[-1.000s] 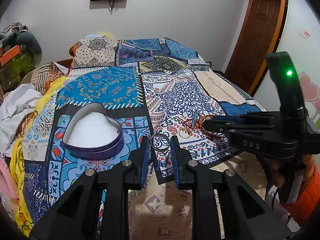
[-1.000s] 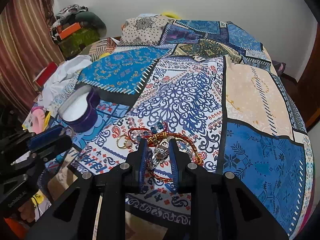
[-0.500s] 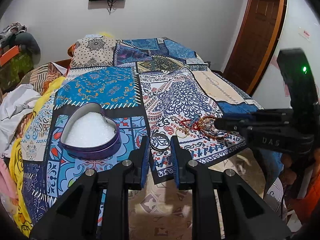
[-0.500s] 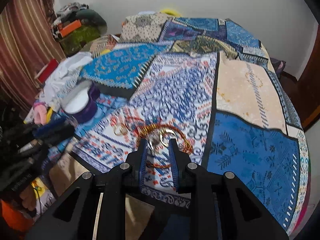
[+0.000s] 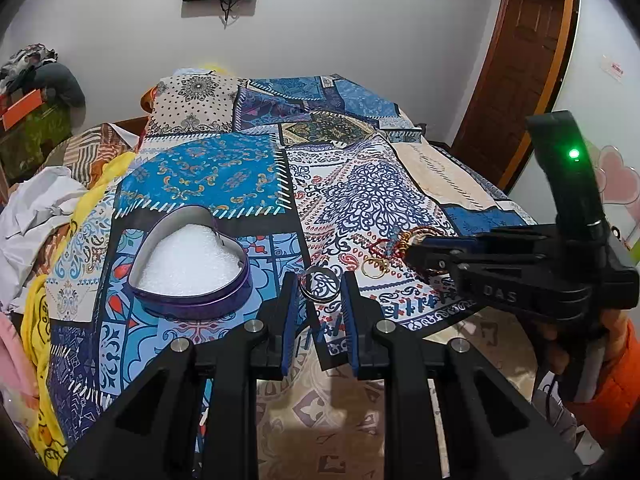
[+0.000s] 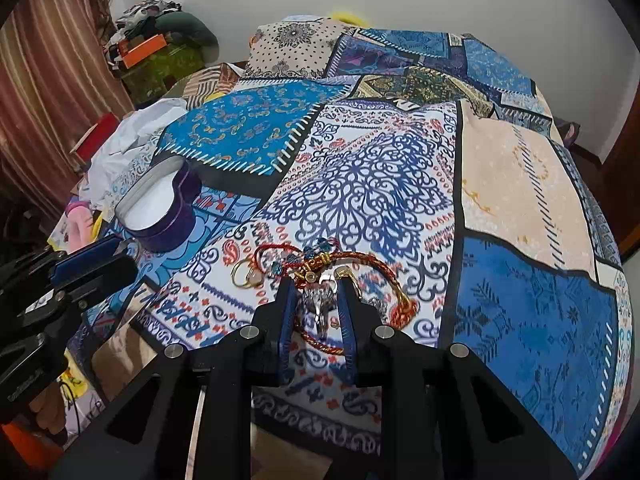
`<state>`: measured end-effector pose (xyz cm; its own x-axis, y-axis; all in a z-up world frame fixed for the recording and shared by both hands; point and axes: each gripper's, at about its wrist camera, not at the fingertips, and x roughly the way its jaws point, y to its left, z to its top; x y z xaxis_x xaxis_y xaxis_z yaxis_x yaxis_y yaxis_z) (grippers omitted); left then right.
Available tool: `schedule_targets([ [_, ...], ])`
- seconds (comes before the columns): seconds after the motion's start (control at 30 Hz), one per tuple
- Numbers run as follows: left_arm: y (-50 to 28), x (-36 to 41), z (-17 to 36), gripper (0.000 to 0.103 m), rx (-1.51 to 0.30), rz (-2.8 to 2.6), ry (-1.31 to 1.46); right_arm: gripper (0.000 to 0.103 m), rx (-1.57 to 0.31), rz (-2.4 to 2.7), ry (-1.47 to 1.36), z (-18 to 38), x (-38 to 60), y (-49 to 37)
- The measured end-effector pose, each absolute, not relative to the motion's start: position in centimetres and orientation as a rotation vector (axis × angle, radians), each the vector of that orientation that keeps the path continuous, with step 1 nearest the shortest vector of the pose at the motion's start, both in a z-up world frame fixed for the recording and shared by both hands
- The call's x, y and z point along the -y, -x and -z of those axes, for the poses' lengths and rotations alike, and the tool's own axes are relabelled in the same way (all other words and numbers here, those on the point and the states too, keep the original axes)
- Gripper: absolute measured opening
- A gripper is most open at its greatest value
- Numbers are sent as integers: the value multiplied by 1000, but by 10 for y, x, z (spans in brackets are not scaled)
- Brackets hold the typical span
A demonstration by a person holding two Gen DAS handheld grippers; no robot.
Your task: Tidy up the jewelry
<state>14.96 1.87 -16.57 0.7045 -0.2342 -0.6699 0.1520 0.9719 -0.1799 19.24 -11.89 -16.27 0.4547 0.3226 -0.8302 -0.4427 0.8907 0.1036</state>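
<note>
On the patchwork bed (image 6: 520, 184) sits my heart-shaped tin (image 5: 192, 264). My left tongs (image 5: 320, 300) grip a dark ring (image 5: 320, 285); my right tongs (image 6: 317, 300) are closing around a silver trinket (image 6: 320, 300) in the jewelry pile (image 6: 320, 264).

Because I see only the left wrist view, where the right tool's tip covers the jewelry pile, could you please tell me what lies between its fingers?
Observer: A silver piece sits between the right tool's fingers. Its jaws are closing, and I cannot tell whether the pads press on it.
Operator: Thank you. My left tool holds its ring. Is the red-and-gold cord caught too?
Observer: The cord loops around the fingers and runs beneath the gap between them, so it may be.
Operator: And the blue beads?
Observer: The blue beads lie just beyond the fingertips, outside the gap.
</note>
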Motion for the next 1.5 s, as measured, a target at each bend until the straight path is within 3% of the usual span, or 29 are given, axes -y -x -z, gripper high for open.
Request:
schedule_targets([
  [0.83, -118, -49, 118, 20, -621, 140, 100, 14, -777, -508, 103, 87, 94, -162],
  [1.5, -125, -113, 142, 20, -651, 2, 150, 14, -800, -667, 104, 99, 18, -169],
])
